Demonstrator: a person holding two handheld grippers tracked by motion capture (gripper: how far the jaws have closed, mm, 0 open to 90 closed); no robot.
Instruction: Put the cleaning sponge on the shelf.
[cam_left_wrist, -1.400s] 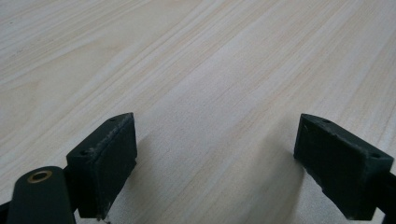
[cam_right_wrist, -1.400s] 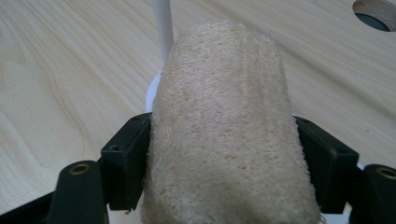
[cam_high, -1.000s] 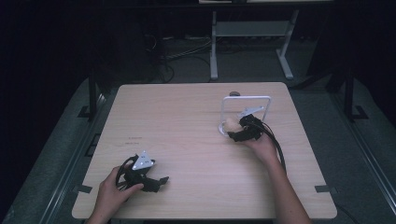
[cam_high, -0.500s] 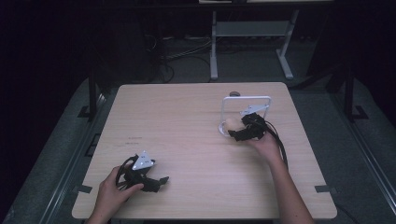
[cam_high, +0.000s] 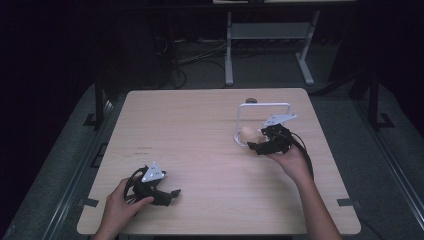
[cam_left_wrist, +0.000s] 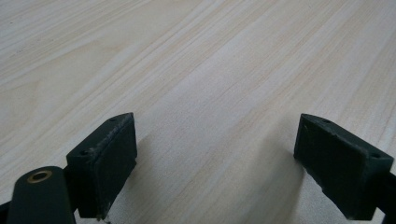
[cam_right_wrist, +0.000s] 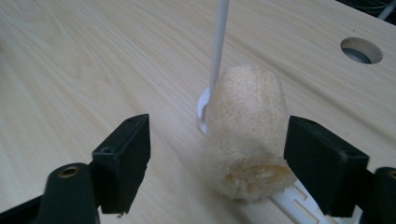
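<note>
Beige and fuzzy, the egg-shaped plush piece (cam_right_wrist: 246, 140) lay at the centre right of the right gripper view, resting on the white wire stand's (cam_high: 264, 106) flat base against its upright rod, on the right half of the desk (cam_high: 200, 130) in the high view. The right gripper (cam_right_wrist: 219, 158) had its jaws spread wide, the right one almost touching the piece. The likely step was a grasp: centre both jaws on its middle, clear of the rod, then close gently. The left gripper (cam_left_wrist: 215, 158) sat low over bare wood, jaws spread and empty.
</note>
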